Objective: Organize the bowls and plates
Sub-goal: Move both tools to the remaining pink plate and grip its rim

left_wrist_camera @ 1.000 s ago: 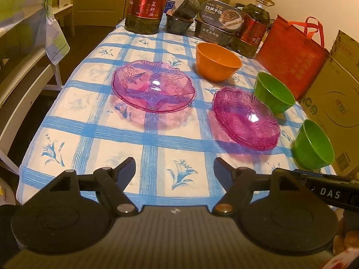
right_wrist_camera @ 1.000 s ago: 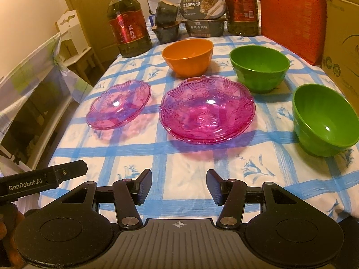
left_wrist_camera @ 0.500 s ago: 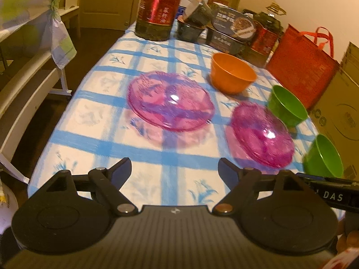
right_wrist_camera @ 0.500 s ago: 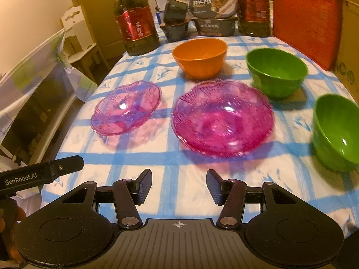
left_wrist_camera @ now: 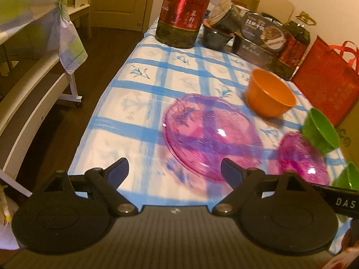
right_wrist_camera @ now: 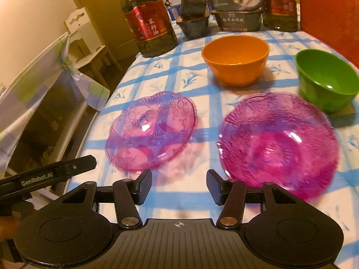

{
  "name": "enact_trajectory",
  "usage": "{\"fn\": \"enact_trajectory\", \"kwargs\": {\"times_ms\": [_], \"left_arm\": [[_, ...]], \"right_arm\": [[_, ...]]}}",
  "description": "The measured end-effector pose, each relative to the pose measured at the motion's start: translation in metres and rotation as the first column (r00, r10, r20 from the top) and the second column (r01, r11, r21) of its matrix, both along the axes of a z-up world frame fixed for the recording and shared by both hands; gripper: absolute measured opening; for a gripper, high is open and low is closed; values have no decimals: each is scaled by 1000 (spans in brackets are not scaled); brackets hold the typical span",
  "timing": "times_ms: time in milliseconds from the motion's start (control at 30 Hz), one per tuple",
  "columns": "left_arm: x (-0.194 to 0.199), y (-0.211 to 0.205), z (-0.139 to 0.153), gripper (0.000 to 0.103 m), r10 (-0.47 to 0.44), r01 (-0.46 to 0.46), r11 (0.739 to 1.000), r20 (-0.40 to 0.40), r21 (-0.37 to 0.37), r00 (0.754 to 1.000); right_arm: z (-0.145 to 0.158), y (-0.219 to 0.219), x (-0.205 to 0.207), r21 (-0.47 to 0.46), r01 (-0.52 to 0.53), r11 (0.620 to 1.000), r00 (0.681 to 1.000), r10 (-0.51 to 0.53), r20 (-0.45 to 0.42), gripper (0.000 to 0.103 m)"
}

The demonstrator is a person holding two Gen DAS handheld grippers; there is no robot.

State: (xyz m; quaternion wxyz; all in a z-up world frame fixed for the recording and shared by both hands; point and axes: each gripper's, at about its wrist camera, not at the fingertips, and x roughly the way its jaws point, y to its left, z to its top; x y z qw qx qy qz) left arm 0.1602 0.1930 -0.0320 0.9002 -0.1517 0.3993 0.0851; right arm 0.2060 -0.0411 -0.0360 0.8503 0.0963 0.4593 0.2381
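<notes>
Two clear pink plates lie on the blue-checked tablecloth: a left plate [left_wrist_camera: 211, 132] [right_wrist_camera: 150, 132] and a right plate [left_wrist_camera: 303, 159] [right_wrist_camera: 278, 145]. An orange bowl [left_wrist_camera: 269, 96] [right_wrist_camera: 235, 58] stands behind them. A green bowl [left_wrist_camera: 320, 130] [right_wrist_camera: 327, 80] stands right of it, and a second green bowl [left_wrist_camera: 347, 177] shows at the left wrist view's right edge. My left gripper [left_wrist_camera: 174, 171] is open and empty, just short of the left plate's near rim. My right gripper [right_wrist_camera: 178, 187] is open and empty, near the table's front edge between the two plates.
Large oil bottles [left_wrist_camera: 184, 11] [right_wrist_camera: 148, 22], dark food boxes [left_wrist_camera: 258, 38] [right_wrist_camera: 235, 2] and a red bag [left_wrist_camera: 325, 71] line the far end of the table. A cardboard box stands right. The table's left edge [left_wrist_camera: 98, 116] drops to the floor beside a white shelf [left_wrist_camera: 33, 94].
Both grippers have moved forward and swung left over the table. The plates now appear closer. The jaws have stayed open and no dish has moved.
</notes>
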Motion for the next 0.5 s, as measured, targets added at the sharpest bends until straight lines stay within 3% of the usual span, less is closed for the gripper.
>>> {"fn": "enact_trajectory", "kwargs": {"times_ms": [133, 300, 500], "left_arm": [[21, 19, -12, 87, 1, -1, 1000, 0, -31, 1000], [43, 29, -22, 70, -25, 26, 999, 5, -42, 1000], [66, 29, -32, 58, -62, 62, 998, 11, -27, 998]], "right_arm": [[-10, 12, 14, 20, 22, 1000, 1000, -22, -9, 54], [-23, 22, 32, 28, 51, 998, 999, -51, -15, 54], [-34, 29, 47, 18, 66, 998, 998, -65, -18, 54]]}}
